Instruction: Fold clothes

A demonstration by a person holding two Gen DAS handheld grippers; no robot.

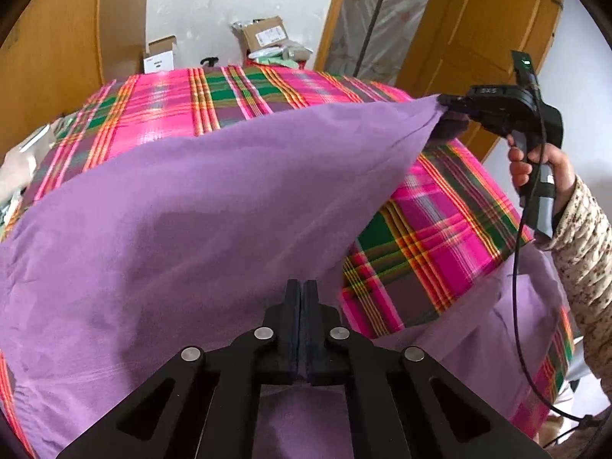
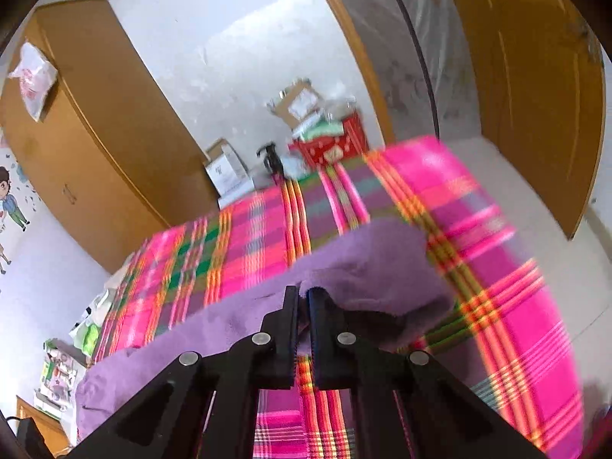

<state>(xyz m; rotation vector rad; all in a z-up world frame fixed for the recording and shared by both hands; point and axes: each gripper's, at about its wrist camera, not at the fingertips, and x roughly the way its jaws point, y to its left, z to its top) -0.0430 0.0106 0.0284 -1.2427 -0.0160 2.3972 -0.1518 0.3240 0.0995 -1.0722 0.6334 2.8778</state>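
Left gripper point(image 1: 303, 287) is clamped, fingers pressed together on the near edge of the purple garment point(image 1: 183, 229); cloth spreads out in front of me and hangs down under the fingers. Right gripper point(image 2: 303, 292) is pinched on another corner of the same garment, fabric bunched between and over the fingertips. From the left wrist view I see the right gripper off to the upper right, held by a hand point(image 1: 543, 168) in a speckled knit sleeve point(image 1: 585, 252), with the garment corner pulled taut into a point at its tip. The garment is lifted between both grippers over the bed, which carries a pink-green plaid sheet point(image 1: 237, 99); a lower part of the purple cloth drapes over the bed's near right edge. Right wrist view is motion-blurred. Behind the bed: cardboard boxes point(image 1: 264, 34) by the white wall, a red box point(image 2: 332, 145), a wooden wardrobe point(image 2: 107, 114) on the left, a wooden door point(image 1: 482, 26) on the right.
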